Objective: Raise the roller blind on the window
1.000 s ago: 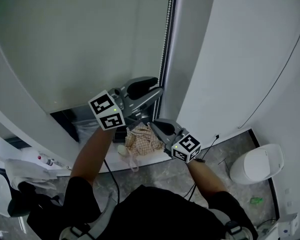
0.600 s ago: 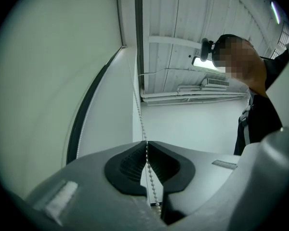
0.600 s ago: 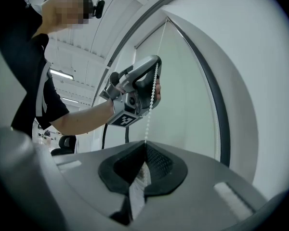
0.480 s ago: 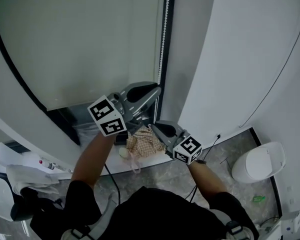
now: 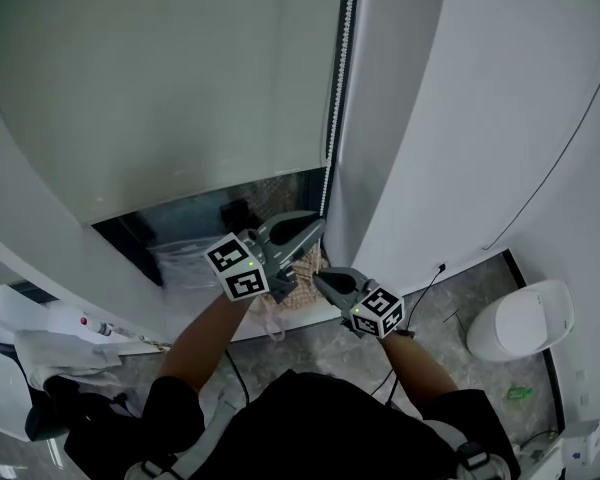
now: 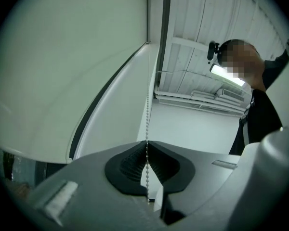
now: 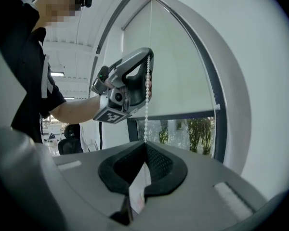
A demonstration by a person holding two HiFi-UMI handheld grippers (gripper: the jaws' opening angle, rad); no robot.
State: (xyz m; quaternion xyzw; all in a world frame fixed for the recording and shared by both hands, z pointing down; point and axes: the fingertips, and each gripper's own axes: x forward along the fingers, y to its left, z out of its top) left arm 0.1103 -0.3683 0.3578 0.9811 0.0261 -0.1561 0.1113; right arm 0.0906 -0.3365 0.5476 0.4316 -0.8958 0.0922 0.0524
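**Head view shows both grippers low on the chain**

Both grippers sit by the right edge of the blind, one above the other, because that is where the chain hangs. The left gripper is the upper one. Its jaws have just been closing. In the left gripper view they are pressed together with the beads caught between the pads. The right gripper is just below it. The right gripper view shows its jaws pinched tight on the same chain too. With two grips, the thin beads should not slip when they are pulled.

The blind covers most of the window. Only a dark strip of glass is bare under its bottom edge, so I think most of the job is left. Next, one gripper will likely need to let go and reach higher for a fresh pull
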